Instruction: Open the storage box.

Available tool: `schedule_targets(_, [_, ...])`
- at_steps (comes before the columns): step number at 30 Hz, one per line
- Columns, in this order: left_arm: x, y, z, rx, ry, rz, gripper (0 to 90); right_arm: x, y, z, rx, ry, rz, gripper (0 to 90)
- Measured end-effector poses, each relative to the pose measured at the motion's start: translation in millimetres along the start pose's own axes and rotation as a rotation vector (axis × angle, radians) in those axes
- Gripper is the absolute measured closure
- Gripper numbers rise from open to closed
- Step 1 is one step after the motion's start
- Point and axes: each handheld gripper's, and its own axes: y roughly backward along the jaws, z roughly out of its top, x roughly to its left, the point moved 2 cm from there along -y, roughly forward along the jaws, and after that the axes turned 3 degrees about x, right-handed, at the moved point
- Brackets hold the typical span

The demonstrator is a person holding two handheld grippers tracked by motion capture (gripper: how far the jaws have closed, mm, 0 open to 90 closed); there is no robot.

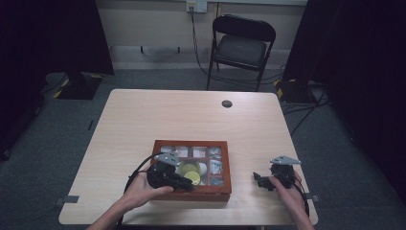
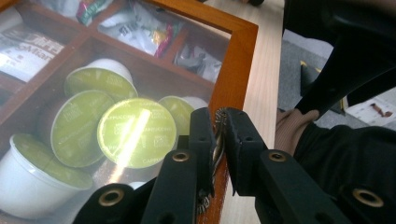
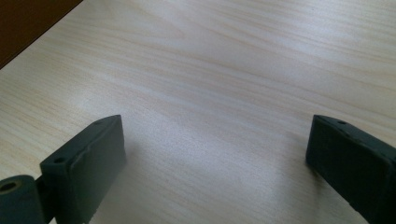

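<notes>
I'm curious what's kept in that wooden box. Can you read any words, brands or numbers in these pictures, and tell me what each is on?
"CAPPUCCINO": partly legible, on the lid of the topmost green capsule.
Other green capsules: print too faint to read.
White sachet in the box's far-left compartment: large dark lettering, cut off and blurred, not readable.
Crinkled packets in the back compartments: print too small to read.
Wooden box, table, grippers: no text.
</notes>
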Motion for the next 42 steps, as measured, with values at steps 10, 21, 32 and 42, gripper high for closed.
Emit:
schedule_targets(10, [1.3,7.7,5.2,-0.038,0.011,-0.022,81.5,0.0,0.0,0.0,0.0,0.0,0.0,4.0])
schedule_targets(21, [3.7,19.6,15.6,-0.059,0.038,-0.041,81.4,0.0,0.0,0.0,0.0,0.0,0.0,3.9])
schedule_targets(32, [7.1,31.1,31.1,-0.054,0.056,-0.056,81.3,0.0,0.0,0.0,0.0,0.0,0.0,3.9])
schedule_targets(42, [9.5,39.5,41.3,-0.058,0.075,-0.053,81.2,-0.1,0.0,0.0,0.0,0.0,0.0,3.9])
